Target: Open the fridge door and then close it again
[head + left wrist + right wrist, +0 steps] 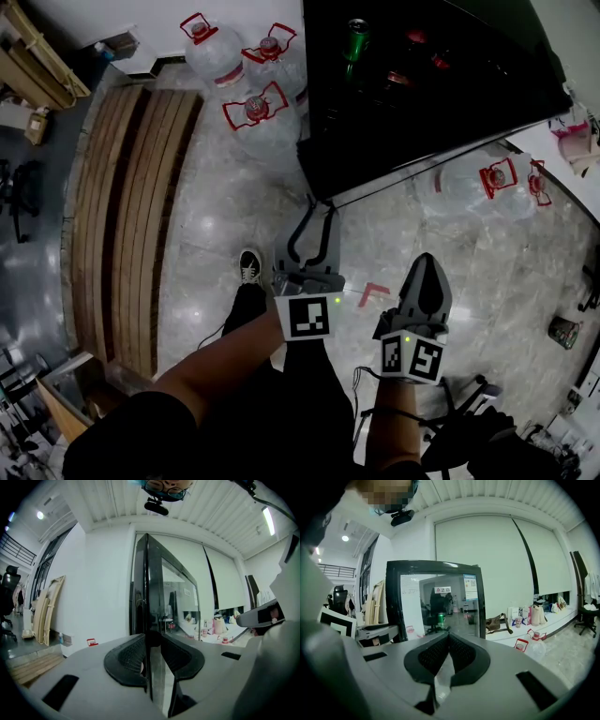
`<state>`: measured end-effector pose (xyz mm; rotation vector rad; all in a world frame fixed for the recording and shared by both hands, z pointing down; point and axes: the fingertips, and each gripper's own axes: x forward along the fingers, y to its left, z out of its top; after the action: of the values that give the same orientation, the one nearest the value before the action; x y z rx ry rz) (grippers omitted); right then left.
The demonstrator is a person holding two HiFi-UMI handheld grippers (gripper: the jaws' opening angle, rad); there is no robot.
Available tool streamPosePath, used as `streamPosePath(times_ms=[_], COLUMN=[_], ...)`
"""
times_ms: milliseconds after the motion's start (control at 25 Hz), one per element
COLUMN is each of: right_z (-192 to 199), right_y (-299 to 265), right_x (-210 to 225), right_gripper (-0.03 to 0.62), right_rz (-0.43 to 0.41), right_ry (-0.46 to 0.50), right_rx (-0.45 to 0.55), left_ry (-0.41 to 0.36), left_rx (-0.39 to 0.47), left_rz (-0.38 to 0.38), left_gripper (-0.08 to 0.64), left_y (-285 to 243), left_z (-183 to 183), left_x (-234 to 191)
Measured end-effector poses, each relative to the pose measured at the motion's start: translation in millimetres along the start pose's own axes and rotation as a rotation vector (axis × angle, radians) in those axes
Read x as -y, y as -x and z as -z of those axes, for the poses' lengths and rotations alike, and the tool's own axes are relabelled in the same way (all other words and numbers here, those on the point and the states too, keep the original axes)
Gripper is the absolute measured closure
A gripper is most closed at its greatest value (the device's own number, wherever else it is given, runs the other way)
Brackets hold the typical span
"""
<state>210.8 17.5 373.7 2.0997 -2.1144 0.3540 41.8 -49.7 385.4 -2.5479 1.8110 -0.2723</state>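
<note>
- The label (444, 589) on the door (461, 604) seems to read 志高; only my right view shows it.
- My left tongs (152, 640) clench the door's edge at the fridge (441, 112) corner.
- My right tongs (449, 637) are closed and empty.

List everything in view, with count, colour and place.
fridge: one, black, head view's upper right
can: one, green, inside fridge
water jugs: five, clear with red handles, three left of fridge, two by its right side
slatted wooden panel: one, brown, floor at left
tape mark: one, red, floor before the fridge
shoe: one, black, on the floor
left tongs: one, grey, clamped on fridge door edge
right tongs: one, grey, shut, empty
</note>
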Motion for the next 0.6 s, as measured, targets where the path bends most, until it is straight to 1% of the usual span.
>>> streamPosePath(times_ms=[120, 400, 520, 600], right_z=[-1.2, -0.7, 0.3, 2.5], right_y=[-1.7, -6.9, -11.9, -15.8], right_x=[-1.0, -3.1, -5.8, -5.1], right_gripper=[0.577, 0.577, 0.577, 0.577], right_rz=[0.001, 0.005, 0.009, 0.015], right_ry=[-0.003, -0.005, -0.003, -0.003], right_rx=[-0.001, -0.009, -0.012, -0.014], left_ry=[-0.008, 0.007, 0.068, 0.068], left_rx=[0.001, 0.019, 0.027, 0.033], left_rz=[0.013, 0.043, 0.037, 0.054], left_gripper=[0.453, 0.453, 0.452, 0.451], left_y=[-1.2, -12.0, -20.5, -28.4], left_z=[0.1, -1.1, 0.4, 1.5], left_x=[-1.7, -13.0, -21.3, -26.3])
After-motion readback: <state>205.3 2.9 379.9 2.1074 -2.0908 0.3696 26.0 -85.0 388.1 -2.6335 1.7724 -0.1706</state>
